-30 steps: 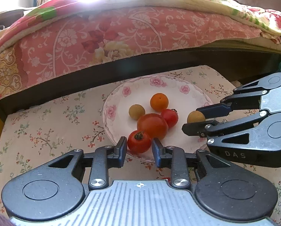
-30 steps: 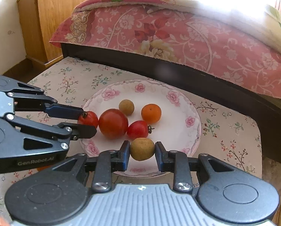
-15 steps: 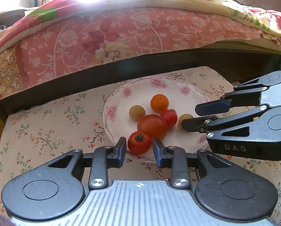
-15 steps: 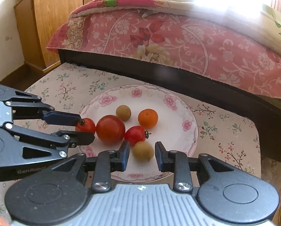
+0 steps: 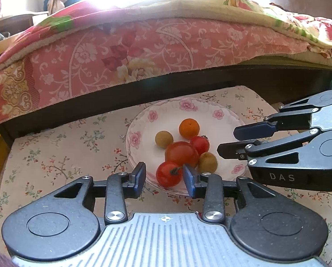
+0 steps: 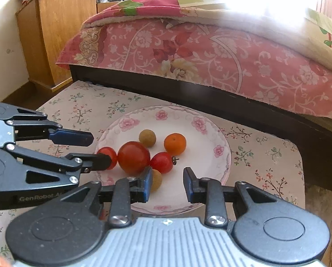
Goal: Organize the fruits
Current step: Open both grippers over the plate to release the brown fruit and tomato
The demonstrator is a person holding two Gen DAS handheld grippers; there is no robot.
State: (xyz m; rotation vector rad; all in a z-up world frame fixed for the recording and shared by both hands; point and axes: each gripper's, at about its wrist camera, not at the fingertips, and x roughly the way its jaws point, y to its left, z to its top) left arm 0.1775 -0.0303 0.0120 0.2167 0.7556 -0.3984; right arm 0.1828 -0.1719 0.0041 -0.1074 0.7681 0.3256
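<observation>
Both grippers are over the near edge of the flowered plate [image 5: 134, 138], on a floral tablecloth [image 5: 61, 146] beside a bed with a pink quilt [image 5: 121, 51].

Left gripper [image 5: 164, 175]: jaws have just been opening. A small tomato [image 5: 168, 173] sits between the fingers on the plate; there is a clear gap at the left pad, and the right pad is at or just off its skin, so it is not clamped.

Right gripper [image 6: 167, 183]: fingers apart, nothing between them. A tan round fruit [image 6: 156, 179] lies on the plate just outside its left finger, partly hidden by it.

Beyond the fingertips, 4 more fruits lie on the plate: a large tomato [image 5: 181, 154] touching both the small tomato and the tan fruit, a second small tomato [image 5: 199, 144], an orange [image 5: 189, 128] and another tan fruit [image 5: 164, 139].
</observation>
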